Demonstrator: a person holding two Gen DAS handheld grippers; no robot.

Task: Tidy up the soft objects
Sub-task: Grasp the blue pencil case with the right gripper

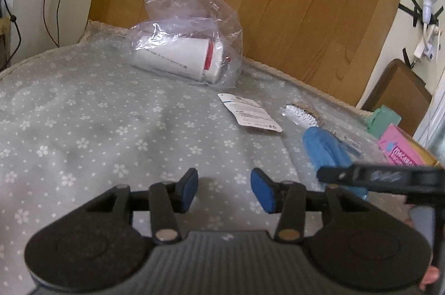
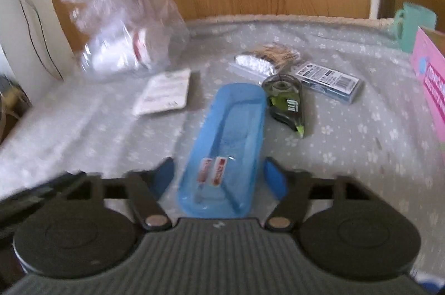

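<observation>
A long blue translucent plastic tray (image 2: 230, 128) lies on the grey flowered cloth (image 2: 347, 150), its near end between the fingers of my right gripper (image 2: 219, 178). The blue pads stand a little off each side of the tray, so this gripper is open around it. My left gripper (image 1: 224, 192) hovers over bare cloth (image 1: 111, 128) to the left of the tray (image 1: 325, 147), open, with nothing between its pads. A clear plastic bag (image 1: 180, 44) holding a white roll lies at the back of the table.
A paper tag (image 1: 250, 113), a packet of cotton swabs (image 2: 258, 60), a green-and-black correction tape (image 2: 286, 103) and a small labelled box (image 2: 328, 81) lie beyond the tray. A pink box (image 2: 428, 81) and a green cup (image 2: 414, 25) stand at the right edge. A wooden board backs the table.
</observation>
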